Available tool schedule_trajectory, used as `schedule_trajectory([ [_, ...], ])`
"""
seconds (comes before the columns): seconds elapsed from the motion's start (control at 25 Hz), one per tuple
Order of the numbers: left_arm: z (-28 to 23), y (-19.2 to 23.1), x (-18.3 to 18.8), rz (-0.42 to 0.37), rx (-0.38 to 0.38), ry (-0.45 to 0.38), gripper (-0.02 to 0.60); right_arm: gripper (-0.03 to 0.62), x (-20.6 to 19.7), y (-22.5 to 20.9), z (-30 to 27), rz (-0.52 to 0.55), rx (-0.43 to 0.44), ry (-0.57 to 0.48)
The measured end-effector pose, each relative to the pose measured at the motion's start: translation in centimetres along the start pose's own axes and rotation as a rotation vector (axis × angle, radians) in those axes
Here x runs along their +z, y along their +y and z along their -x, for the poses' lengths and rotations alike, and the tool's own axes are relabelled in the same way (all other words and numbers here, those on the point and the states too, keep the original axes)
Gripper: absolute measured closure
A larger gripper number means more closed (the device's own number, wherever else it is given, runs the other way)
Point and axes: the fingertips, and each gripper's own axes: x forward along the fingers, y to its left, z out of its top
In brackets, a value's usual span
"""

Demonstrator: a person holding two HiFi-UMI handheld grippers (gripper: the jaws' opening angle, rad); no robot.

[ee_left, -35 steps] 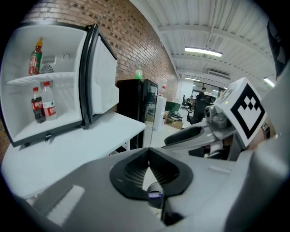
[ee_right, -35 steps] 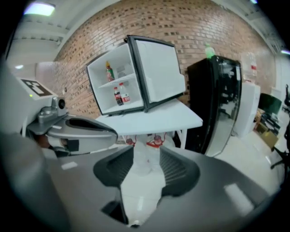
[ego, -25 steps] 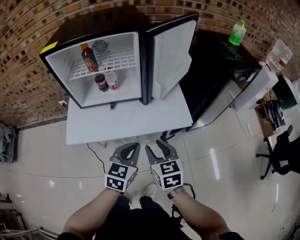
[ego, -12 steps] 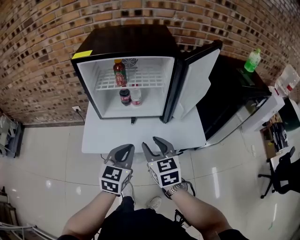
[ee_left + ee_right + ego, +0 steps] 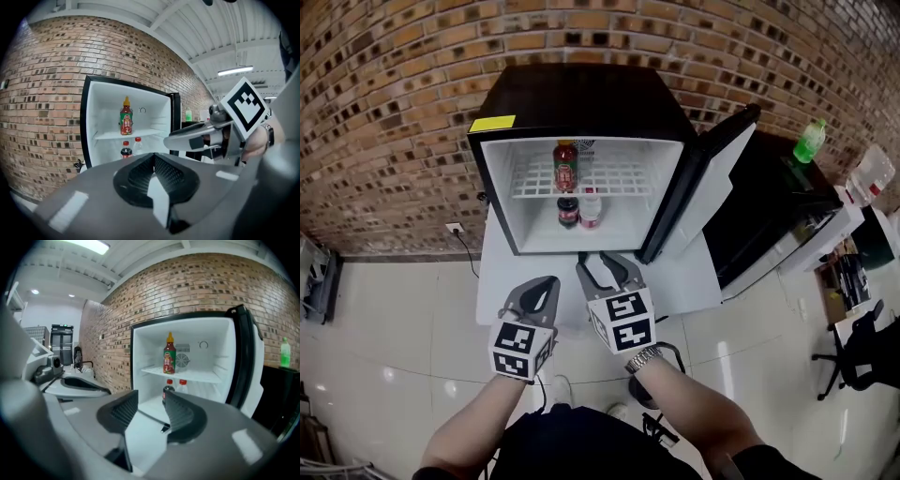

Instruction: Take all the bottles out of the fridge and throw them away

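Ahead, fridge door [image 5: 708, 187] wide open rightward, three bottles [image 5: 566, 167] inside.

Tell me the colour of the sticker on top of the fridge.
The sticker is yellow; the head view shows it best.

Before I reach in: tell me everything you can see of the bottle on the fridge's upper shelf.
The bottle is tall and slim and looks plastic, with an orange cap, dark red contents and a red-and-green label. It stands upright and capped, alone on the white wire shelf, left of centre, in front of a round fan grille. Only the shelf touches it.
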Motion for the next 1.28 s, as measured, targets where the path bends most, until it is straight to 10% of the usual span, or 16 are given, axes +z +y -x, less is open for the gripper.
schedule_trajectory([
  [1.28,-2.4,12.6,2.3,-0.030,-0.012,-0.037,0.578,0.307,8.7,-7.7,-19.9,-0.012,-0.193,0.048],
])
